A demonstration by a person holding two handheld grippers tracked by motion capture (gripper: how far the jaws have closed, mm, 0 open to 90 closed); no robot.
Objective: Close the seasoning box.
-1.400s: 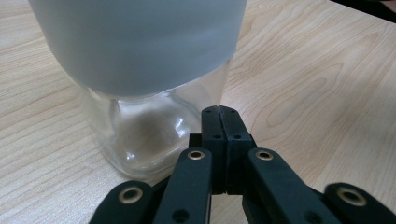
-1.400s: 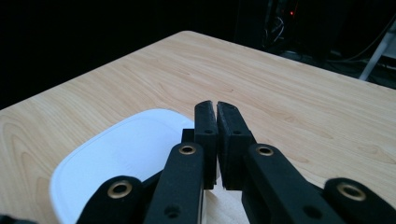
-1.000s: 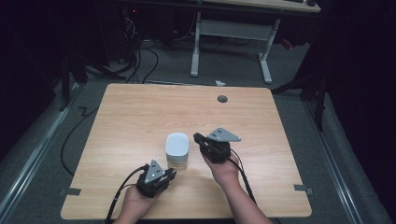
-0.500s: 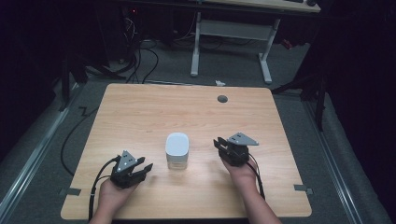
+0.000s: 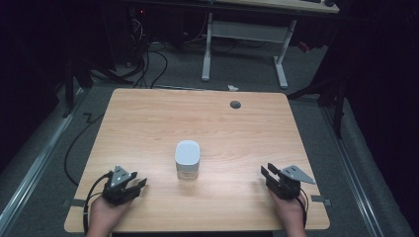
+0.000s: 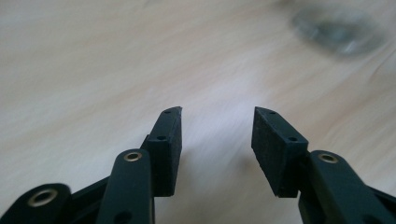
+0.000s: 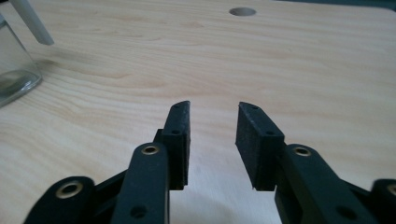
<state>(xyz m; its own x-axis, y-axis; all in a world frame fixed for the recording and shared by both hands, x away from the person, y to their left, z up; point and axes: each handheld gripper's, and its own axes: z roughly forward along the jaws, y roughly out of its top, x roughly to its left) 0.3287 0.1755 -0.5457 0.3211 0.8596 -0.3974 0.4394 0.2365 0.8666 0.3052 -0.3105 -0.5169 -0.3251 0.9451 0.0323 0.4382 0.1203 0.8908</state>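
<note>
1. Left claw (image 5: 134, 184) rests low over the near left part of the wooden surface (image 5: 148, 123), held in a hand (image 5: 101, 217) that comes in from the bottom edge; its jaws stand apart with nothing between them, and they have just been opening.
2. Seen in the left gripper view, the left claw (image 6: 217, 126) has bare wood grain in its gap, with a blurred glassy shape (image 6: 338, 30) at the top right.
3. Right claw (image 5: 269, 174) sits over the near right part of the surface, jaws parted and empty, also having just been opening.
4. Between the two claws, well apart from each, a glass jar (image 5: 188, 159) with a white top stands upright near the middle of the surface.
5. From the right gripper view, the right claw (image 7: 214, 123) points across open wood; the jar's clear base (image 7: 16, 77) shows at the left edge, and a round hole (image 7: 242, 11) lies at the far side.
</note>
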